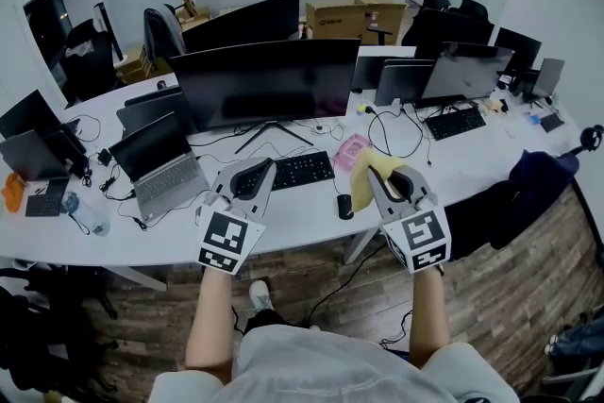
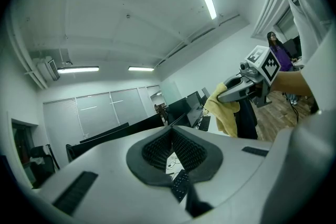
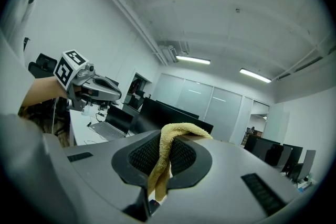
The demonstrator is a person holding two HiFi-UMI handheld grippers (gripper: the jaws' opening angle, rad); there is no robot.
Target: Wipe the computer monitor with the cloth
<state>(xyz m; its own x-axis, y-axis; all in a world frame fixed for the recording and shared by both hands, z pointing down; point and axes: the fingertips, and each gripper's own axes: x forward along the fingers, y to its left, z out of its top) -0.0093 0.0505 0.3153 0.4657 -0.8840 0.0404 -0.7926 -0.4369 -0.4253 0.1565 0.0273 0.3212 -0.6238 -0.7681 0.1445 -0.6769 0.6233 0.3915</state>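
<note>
Two grippers are held before the desk, with the cloth ready for the monitor.
The yellow cloth [image 3: 167, 150] is clamped between the closed jaws of the right gripper [image 1: 389, 177], its loose end hanging below them. The left gripper [image 2: 170, 136] is closed on nothing. The wide dark monitor [image 1: 264, 85] is seen well ahead, behind the keyboard [image 1: 302, 170], and is not yet touched. For a good wipe, the cloth is best laid flat on the screen so that only fabric, never a jaw, is pressed against it. Light, overlapping strokes from edge to edge are advised, and the stand may need to be steadied by the left gripper.
</note>
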